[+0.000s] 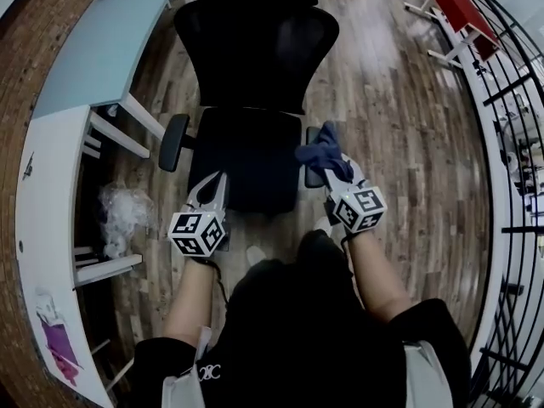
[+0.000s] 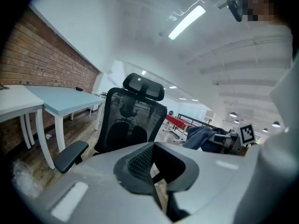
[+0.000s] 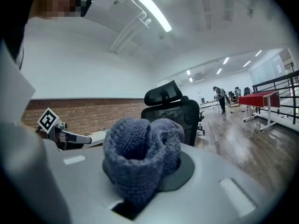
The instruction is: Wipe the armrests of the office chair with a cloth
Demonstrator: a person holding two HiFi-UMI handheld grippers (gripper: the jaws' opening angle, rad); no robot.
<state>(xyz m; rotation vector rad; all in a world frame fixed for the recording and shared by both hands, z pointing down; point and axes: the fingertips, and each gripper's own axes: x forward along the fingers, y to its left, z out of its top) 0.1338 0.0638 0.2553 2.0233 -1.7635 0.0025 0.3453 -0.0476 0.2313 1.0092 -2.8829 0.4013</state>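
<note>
The black office chair point(image 1: 255, 58) stands on the wooden floor point(image 1: 399, 126), facing the person, with its backrest away from them. The right tool point(image 1: 328, 165) is clamped on a bunched dark blue cloth point(image 1: 320, 152). In the right gripper view the knitted wad point(image 3: 140, 155) fills the space between the jaws and bulges out over them. From the head view the cloth sits over the far part of the right-hand armrest point(image 1: 312, 178), on the person's right side of the seat point(image 1: 246, 155); whether it touches the pad cannot be told.

The left tool point(image 1: 216, 184) is over the front left corner of the seat. Its jaws are closed together with nothing between them, as the left gripper view shows point(image 2: 156, 174). The left-hand armrest point(image 1: 173, 141) is bare and lies just beyond and to the left of that tool.

To the left of the chair, a light blue bench point(image 1: 106, 45) and a white bench point(image 1: 47, 194) run along a brick wall. A crumpled clear plastic bag point(image 1: 124, 215) lies on the floor under the white bench. A red table point(image 1: 459, 2) stands well apart at the far right, beside a black railing point(image 1: 514, 100)
</note>
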